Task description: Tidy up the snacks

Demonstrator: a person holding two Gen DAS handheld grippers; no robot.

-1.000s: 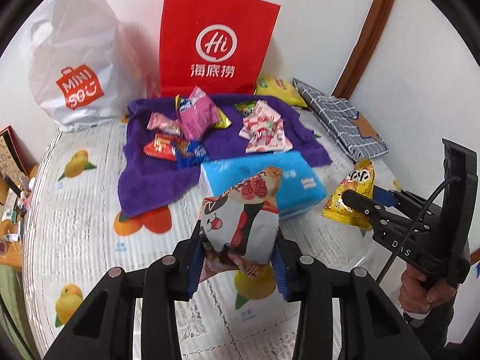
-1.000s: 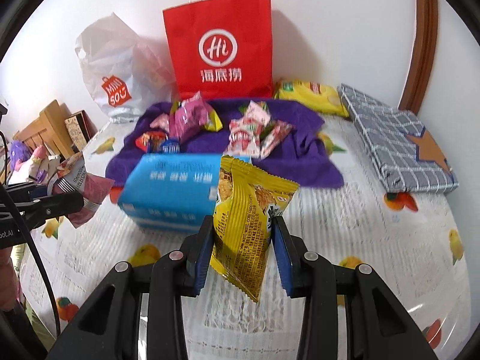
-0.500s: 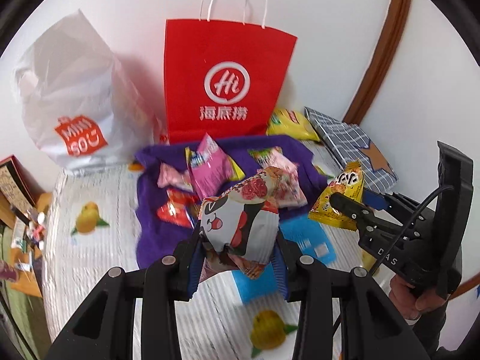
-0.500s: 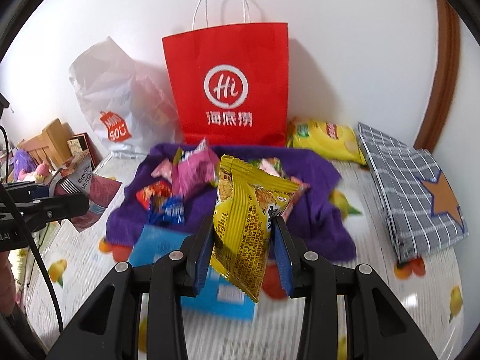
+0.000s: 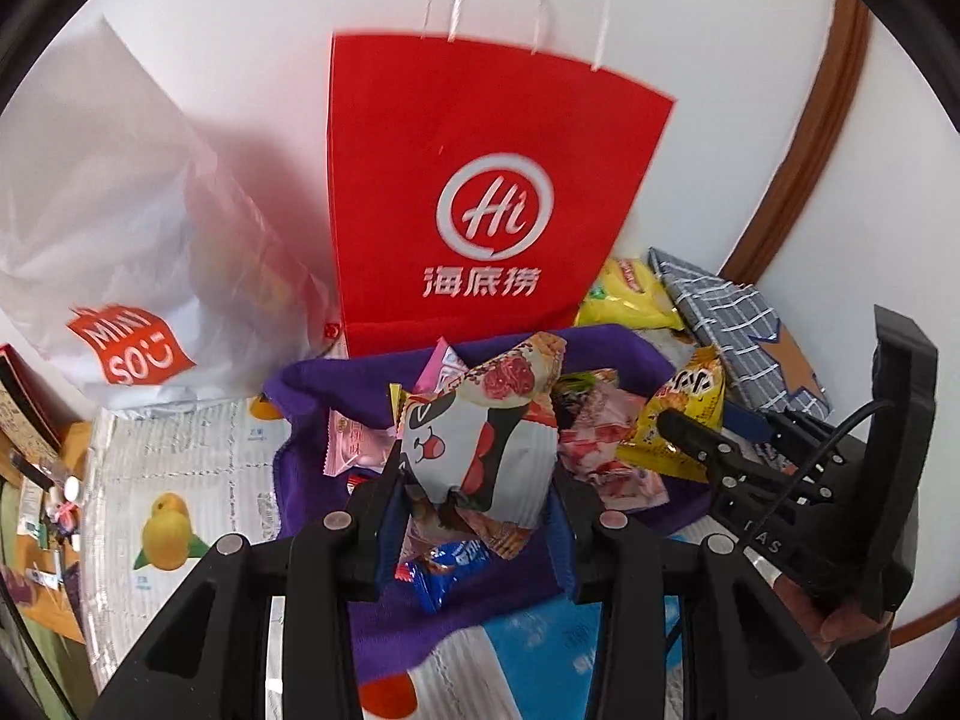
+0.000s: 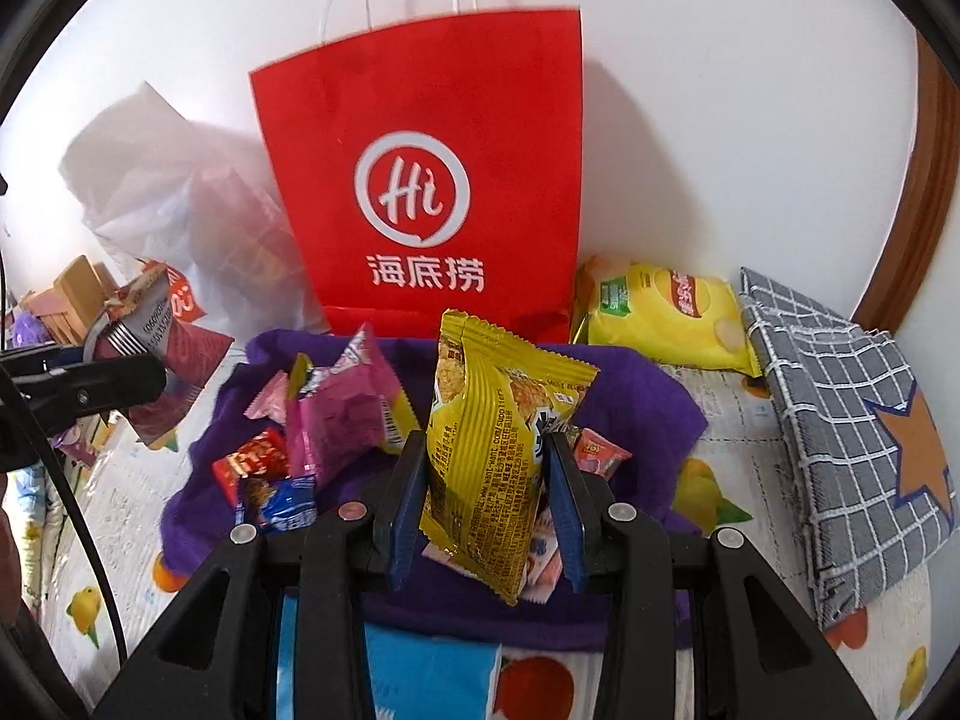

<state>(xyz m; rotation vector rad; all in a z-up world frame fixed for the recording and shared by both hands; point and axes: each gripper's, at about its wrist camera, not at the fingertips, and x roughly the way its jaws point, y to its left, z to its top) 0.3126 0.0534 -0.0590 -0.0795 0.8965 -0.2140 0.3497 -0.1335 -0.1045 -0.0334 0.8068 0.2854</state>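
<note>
My left gripper [image 5: 477, 501] is shut on a white cartoon snack packet [image 5: 480, 438], held above the purple towel [image 5: 312, 414]. My right gripper [image 6: 486, 501] is shut on a yellow snack packet [image 6: 492, 438], also above the purple towel [image 6: 636, 402]. The right gripper with its yellow packet [image 5: 684, 420] shows at the right of the left wrist view. The left gripper's packet [image 6: 156, 354] shows at the left of the right wrist view. Several small snack packets [image 6: 342, 414] lie on the towel. A red paper bag [image 5: 480, 204] stands upright just behind the towel, also in the right wrist view [image 6: 426, 180].
A white Miniso plastic bag [image 5: 120, 276] stands left of the red bag. A yellow chip bag [image 6: 660, 312] and a grey checked pouch [image 6: 852, 438] lie at the right. A blue tissue pack [image 6: 420, 678] lies under the grippers. A wall is close behind.
Both grippers have risen and moved forward toward the red bag with their packets. The bag looms larger and the blue tissue pack has dropped to the bottom of both views.
</note>
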